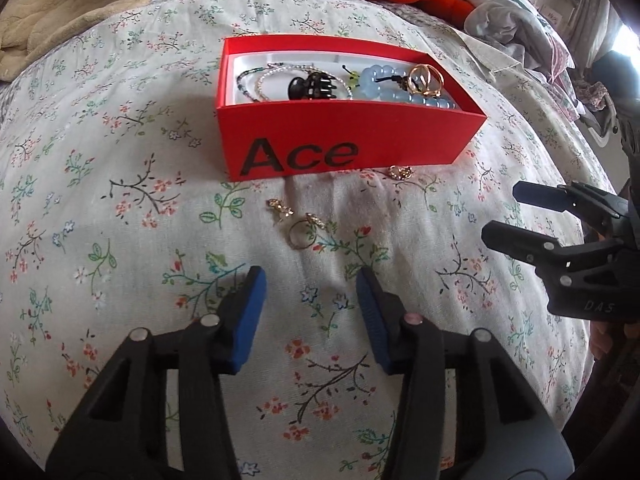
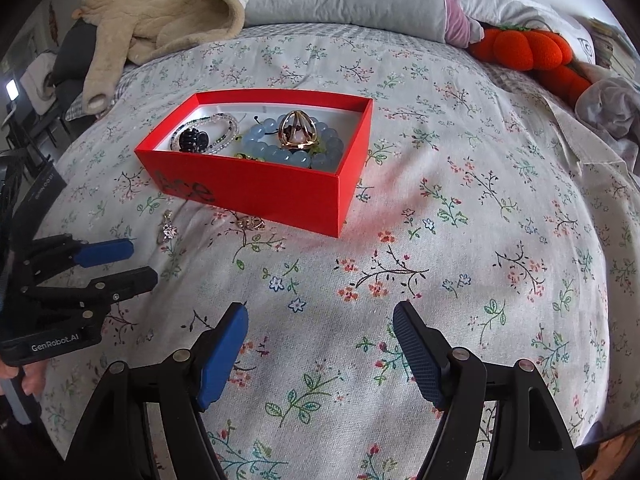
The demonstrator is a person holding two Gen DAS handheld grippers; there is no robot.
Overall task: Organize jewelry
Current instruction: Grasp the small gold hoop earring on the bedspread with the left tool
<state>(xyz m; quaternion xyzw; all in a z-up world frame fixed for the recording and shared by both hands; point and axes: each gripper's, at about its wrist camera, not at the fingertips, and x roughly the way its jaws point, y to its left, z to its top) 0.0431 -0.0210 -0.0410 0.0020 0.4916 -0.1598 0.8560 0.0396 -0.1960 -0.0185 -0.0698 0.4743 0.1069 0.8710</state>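
Hovering over bed (image 1: 120, 140): left hand-held gripper (image 1: 310, 280) parted, empty, near gold ring (image 1: 301, 236); right hand-held gripper (image 2: 320, 316) spread, empty; red box (image 1: 340, 140) beyond.

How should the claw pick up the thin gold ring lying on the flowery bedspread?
The thin gold ring lies flat on the soft flowery bedspread, just ahead of the open left claw. Probably best to come straight down from above and pinch across the plain band, one pad outside each side, avoiding the sparkly top where it would likely slip.
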